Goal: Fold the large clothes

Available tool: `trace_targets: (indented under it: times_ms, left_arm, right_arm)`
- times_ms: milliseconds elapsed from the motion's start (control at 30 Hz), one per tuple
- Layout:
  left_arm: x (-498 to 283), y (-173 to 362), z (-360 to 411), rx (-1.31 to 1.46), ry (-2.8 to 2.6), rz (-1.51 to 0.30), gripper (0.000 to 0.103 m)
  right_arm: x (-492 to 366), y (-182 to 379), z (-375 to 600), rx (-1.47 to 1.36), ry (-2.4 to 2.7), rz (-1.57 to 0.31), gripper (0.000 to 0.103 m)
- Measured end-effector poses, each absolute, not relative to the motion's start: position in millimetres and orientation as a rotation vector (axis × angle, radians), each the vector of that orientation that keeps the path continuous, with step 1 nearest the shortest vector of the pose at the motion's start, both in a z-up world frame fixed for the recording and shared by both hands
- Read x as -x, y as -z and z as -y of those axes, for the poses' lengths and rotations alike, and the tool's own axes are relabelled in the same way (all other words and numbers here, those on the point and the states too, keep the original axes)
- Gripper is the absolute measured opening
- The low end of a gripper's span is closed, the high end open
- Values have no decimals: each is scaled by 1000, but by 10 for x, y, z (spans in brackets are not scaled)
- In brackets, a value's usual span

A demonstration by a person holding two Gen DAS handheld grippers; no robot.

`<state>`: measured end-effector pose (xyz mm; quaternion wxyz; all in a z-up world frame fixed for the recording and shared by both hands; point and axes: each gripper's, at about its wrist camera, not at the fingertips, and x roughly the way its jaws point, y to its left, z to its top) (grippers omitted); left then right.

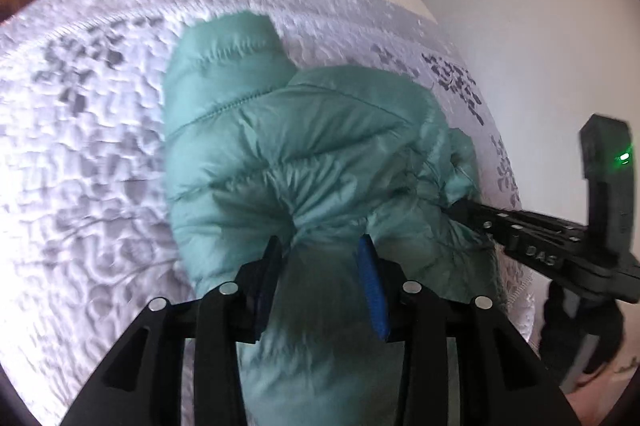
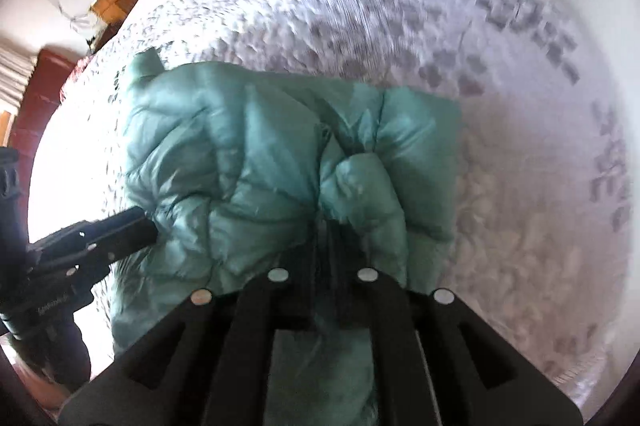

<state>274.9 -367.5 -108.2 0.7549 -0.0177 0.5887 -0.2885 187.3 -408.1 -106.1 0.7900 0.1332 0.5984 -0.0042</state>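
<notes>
Two claws work a teal puffer jacket bunched on a quilt spread over a bed. The left claw has its blue pads set partly apart with a gathered wad of jacket between them, and the fabric puckers toward that hold, so it reads as a grip on a thick fold. The right claw is narrowed almost to nothing around a pinch of the same jacket; its pads are buried in cloth, but the padding draws tight into the slit between them. Each claw shows in the other's view, biting the jacket's near edge from the side.

Ahead of both claws the jacket lies doubled and lumpy, one rounded end, perhaps a sleeve or hood, pointing away toward the far quilt. It appears the fold is midway: the bulk is gathered into a rough bundle, yet nothing lies flat or squared. Smoothing and a final tidy fold seem left to do.
</notes>
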Motion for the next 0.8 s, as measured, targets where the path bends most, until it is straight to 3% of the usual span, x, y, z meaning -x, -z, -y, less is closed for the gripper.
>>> trace_targets:
  times_ms: [200, 467, 800]
  left_arm:
    - [-2548, 989, 3566, -4, 525, -1246, 40]
    - [-2449, 1210, 3669, -84, 533, -1244, 42]
    - [-2430, 1466, 3635, -87, 547, -1252, 43]
  right_arm:
    - [-1565, 745, 3812, -226, -56, -1265, 8]
    - [-1529, 1310, 3808, -223, -15, -1355, 1]
    - [-1489, 1673, 3858, -275, 2, -1292, 0]
